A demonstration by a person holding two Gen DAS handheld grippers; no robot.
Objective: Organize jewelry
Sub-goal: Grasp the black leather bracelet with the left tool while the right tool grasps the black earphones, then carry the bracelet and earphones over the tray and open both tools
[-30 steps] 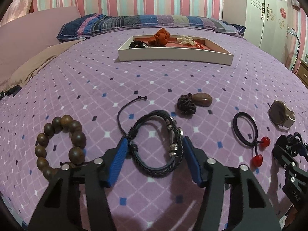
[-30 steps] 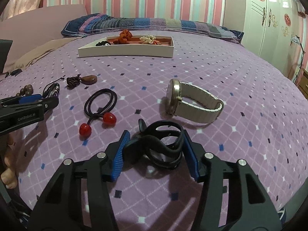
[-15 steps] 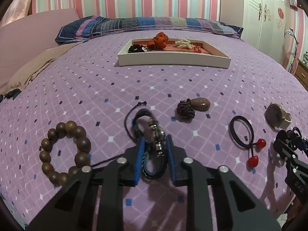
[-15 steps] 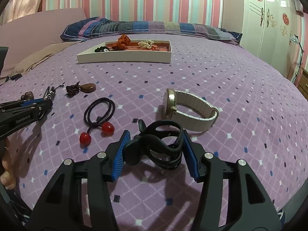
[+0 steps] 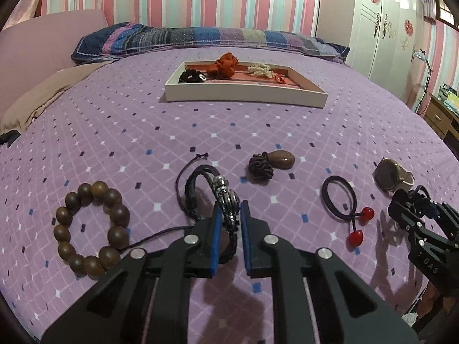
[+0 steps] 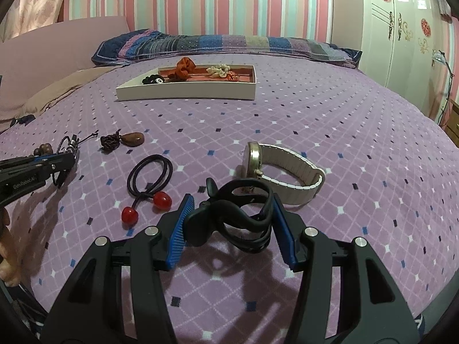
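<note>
My left gripper [image 5: 229, 212] is shut on the black braided leather bracelet [image 5: 200, 192] with a metal clasp, lifting it off the purple bedspread. My right gripper [image 6: 232, 209] is shut on a black smartwatch band [image 6: 243, 215] and holds it just above the bed. A white tray [image 5: 243, 93] at the far middle holds an orange scrunchie [image 5: 225, 64], a black hair tie and a cream piece. The tray also shows in the right wrist view [image 6: 186, 91].
On the bed lie a wooden bead bracelet [image 5: 91, 223], a brown stone pendant with knotted cord [image 5: 271, 163], a black hair tie with red beads [image 6: 149, 180] and a gold watch with white strap [image 6: 281, 169]. A striped pillow [image 5: 200, 38] lies behind the tray.
My left gripper closed from wide open onto the braided bracelet and raised it on edge. My right gripper kept its hold on the black band and lifted slightly.
</note>
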